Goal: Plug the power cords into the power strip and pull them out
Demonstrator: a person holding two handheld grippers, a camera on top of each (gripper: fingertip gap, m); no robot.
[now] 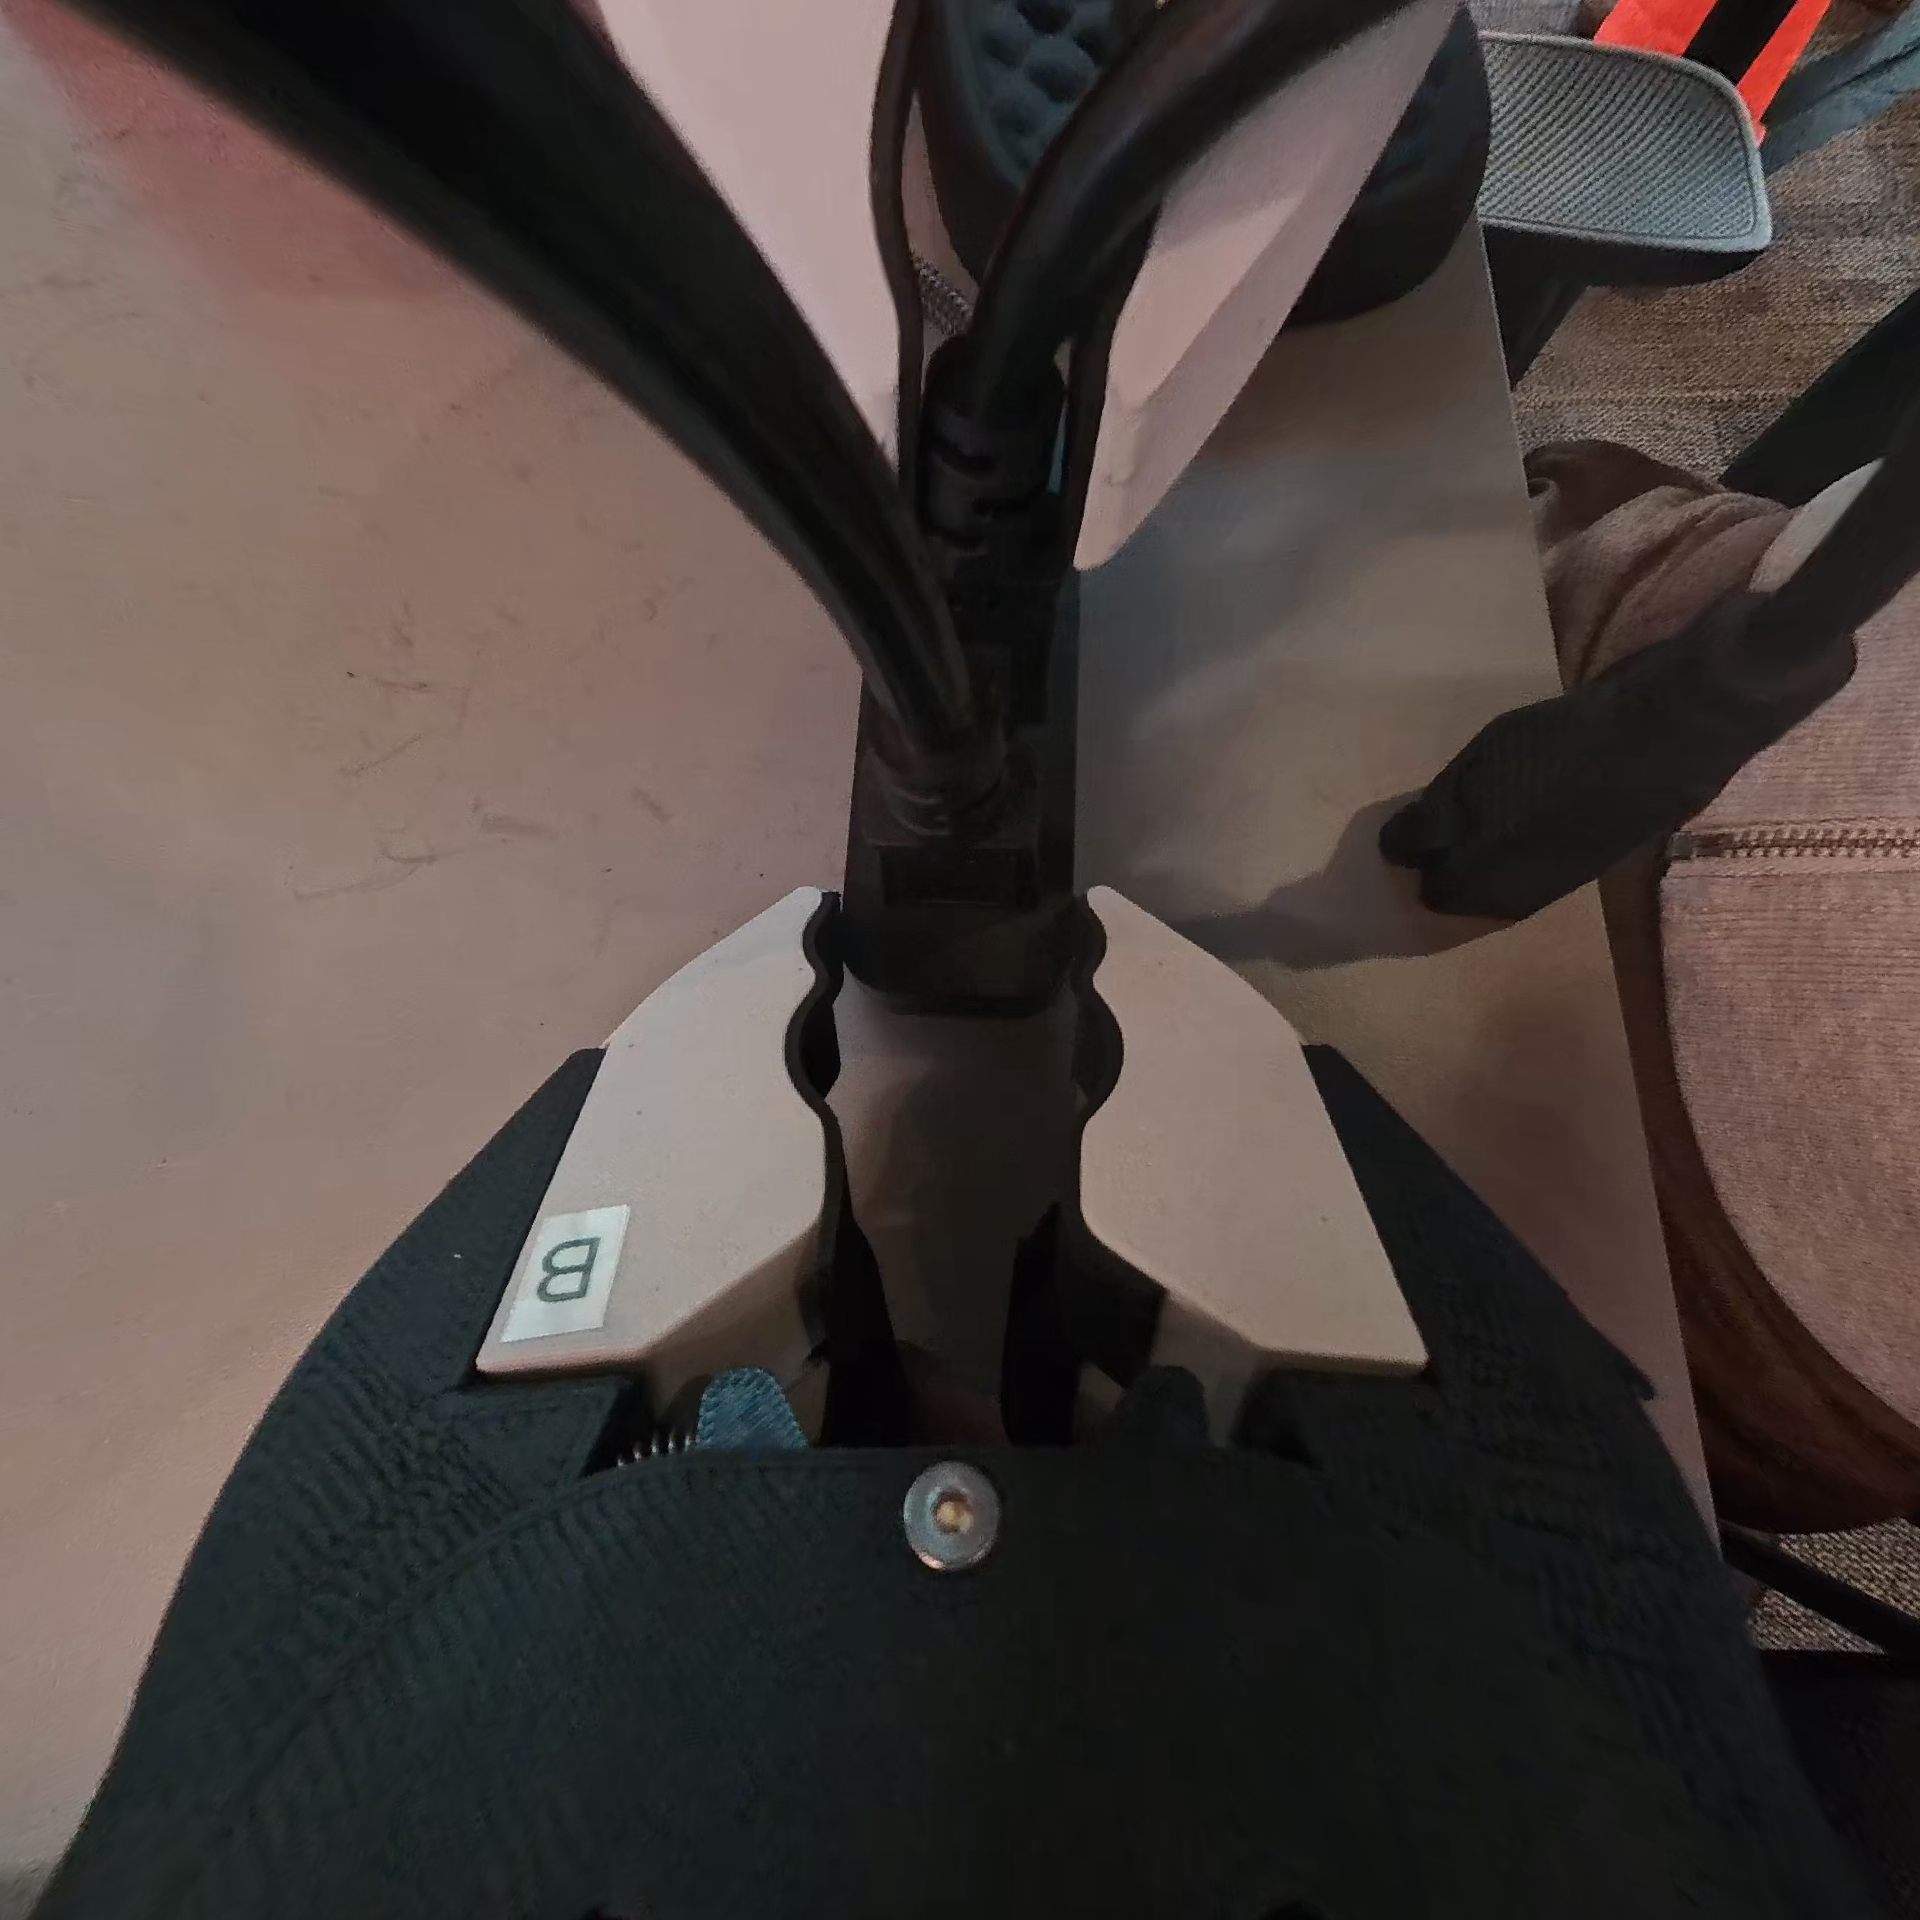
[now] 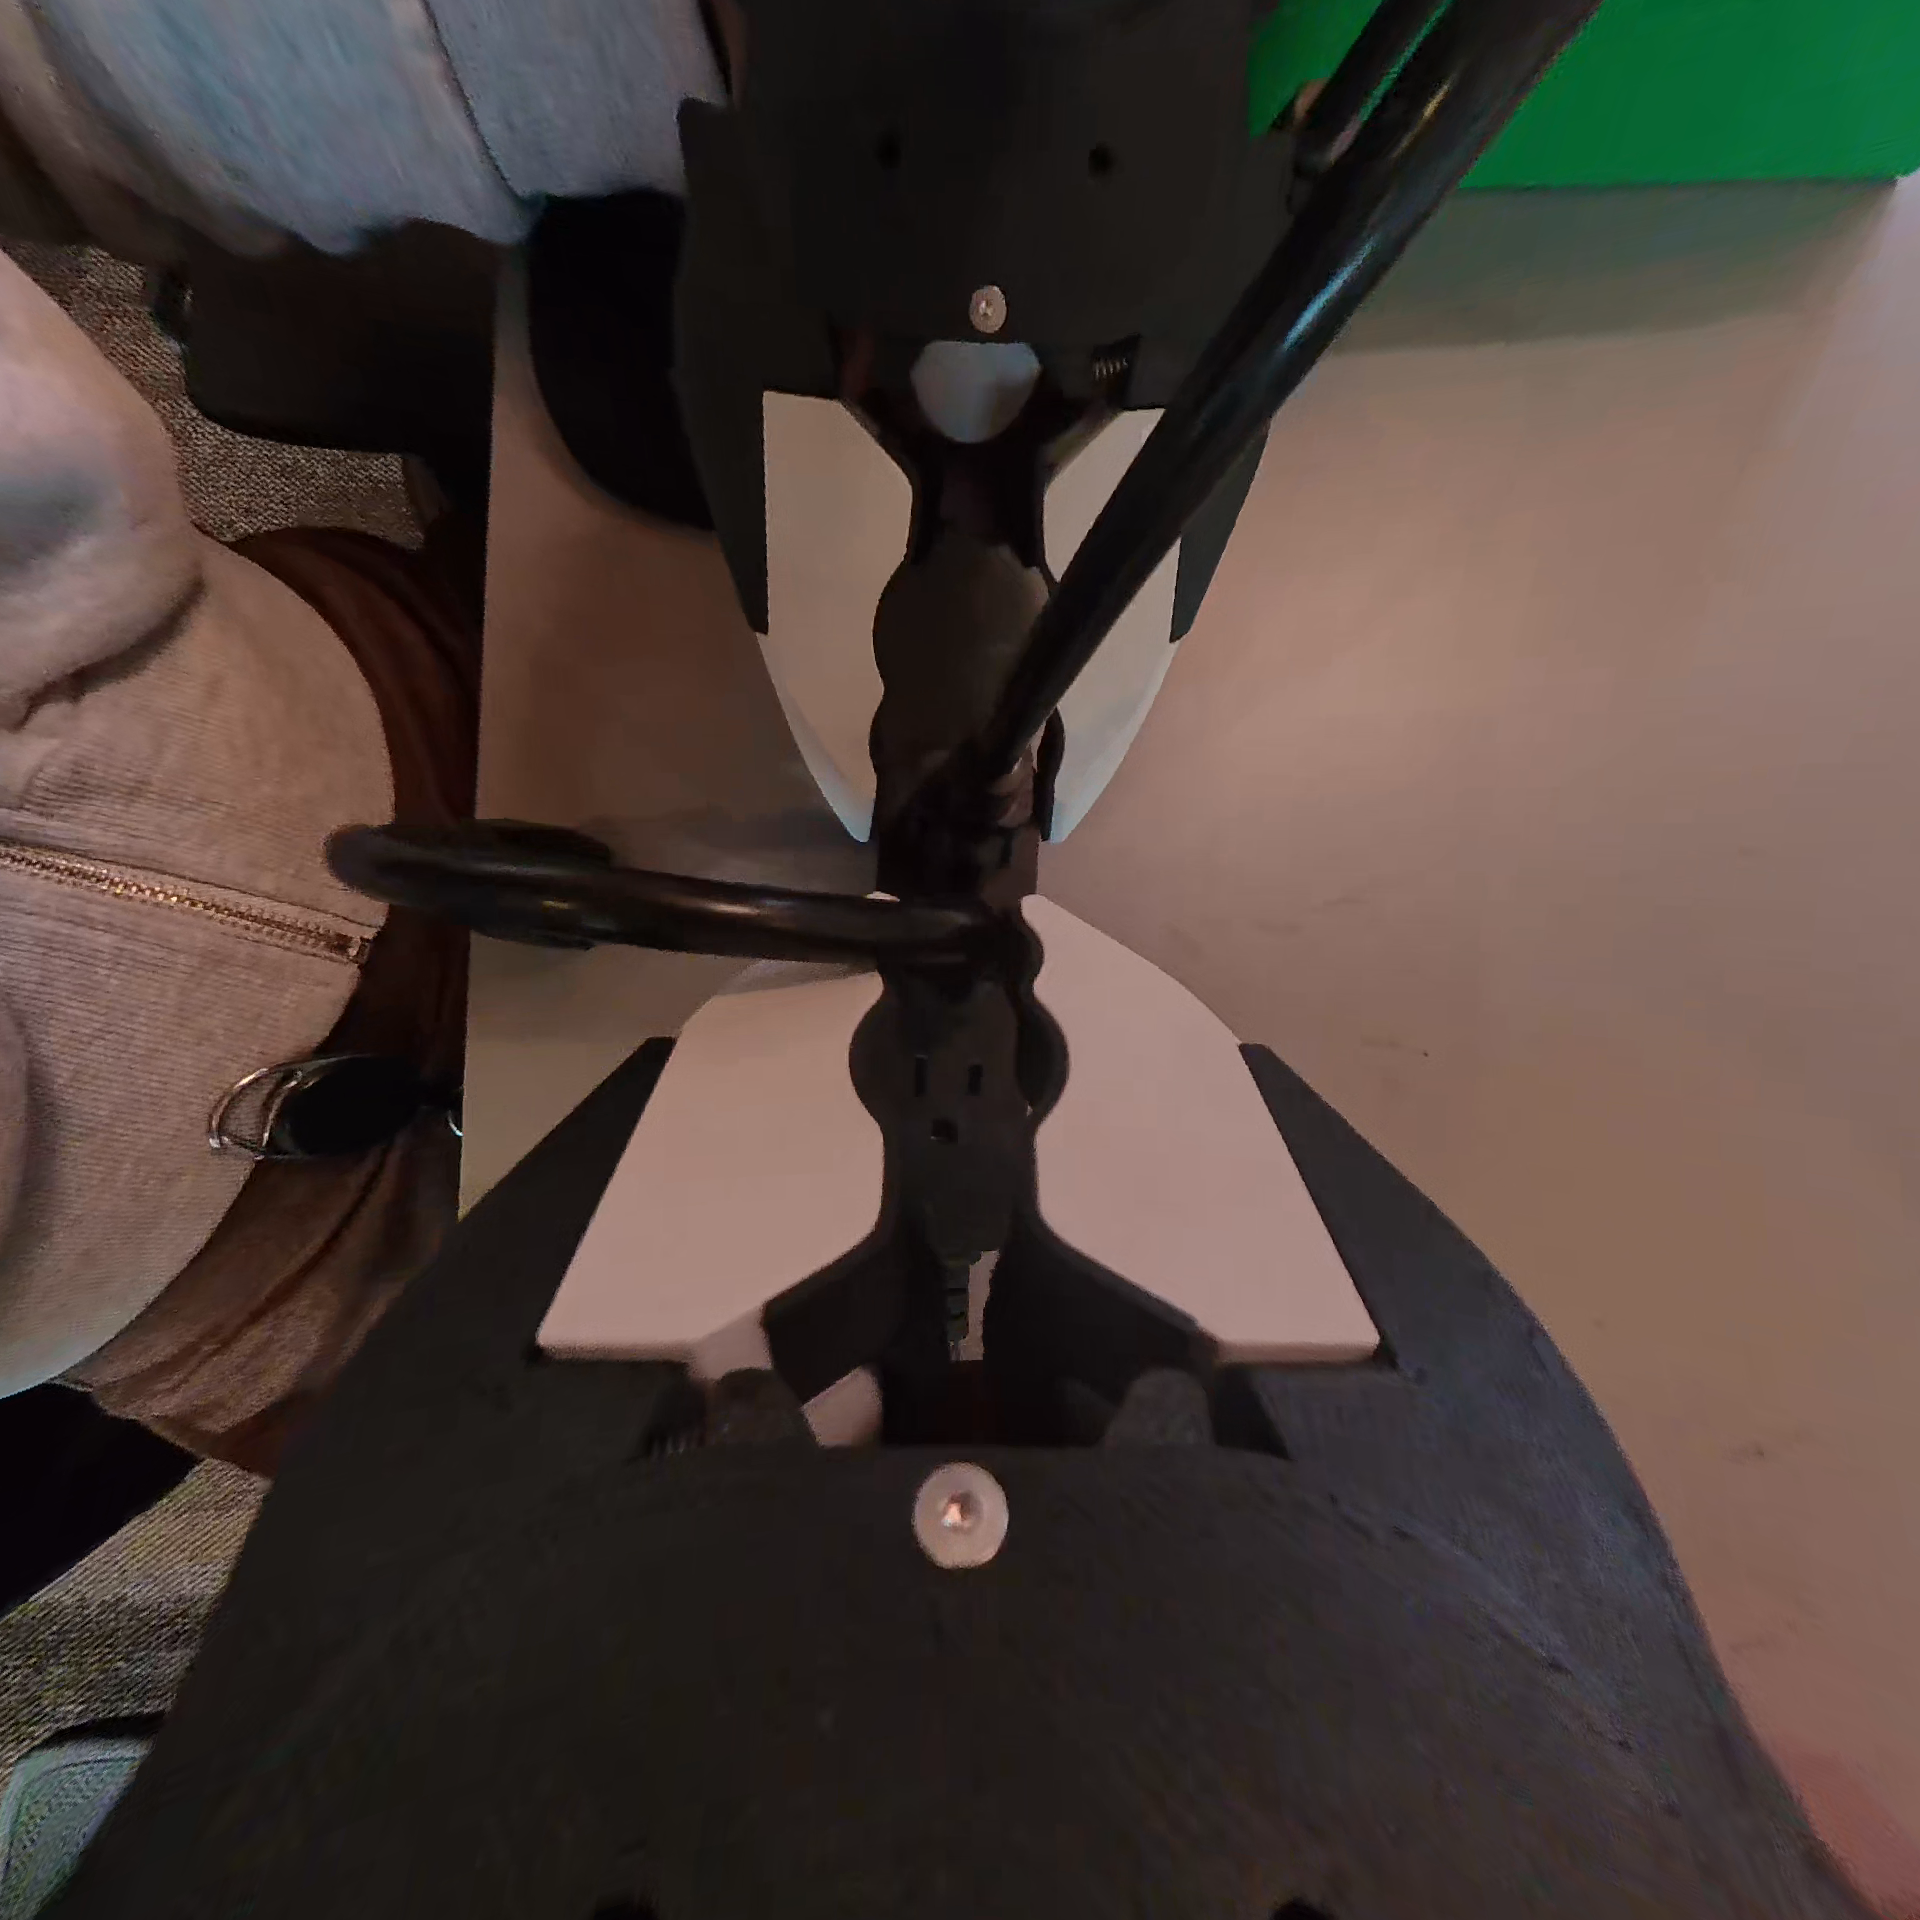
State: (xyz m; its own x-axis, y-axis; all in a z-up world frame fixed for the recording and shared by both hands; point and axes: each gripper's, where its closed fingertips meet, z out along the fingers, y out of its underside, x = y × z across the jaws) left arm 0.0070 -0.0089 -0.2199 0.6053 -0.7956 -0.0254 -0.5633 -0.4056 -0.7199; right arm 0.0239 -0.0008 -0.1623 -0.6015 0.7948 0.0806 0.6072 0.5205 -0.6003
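Observation:
A black power strip lies on the pale table, one socket facing up between my right gripper's pads. My right gripper is shut on the strip. My left gripper faces it and is shut on a black plug seated on the strip. The left gripper also shows in the right wrist view, tip to tip with the right one. A thick cord rises from that plug. A second cord loops left over the table edge. One white finger of the right gripper shows beyond the strip.
A person in a beige zip jacket sits at the table edge beside both grippers; the jacket also shows in the left wrist view. A grey mesh chair part stands behind. A green surface lies at the far side. There is about 6 cm between the tips of the two grippers.

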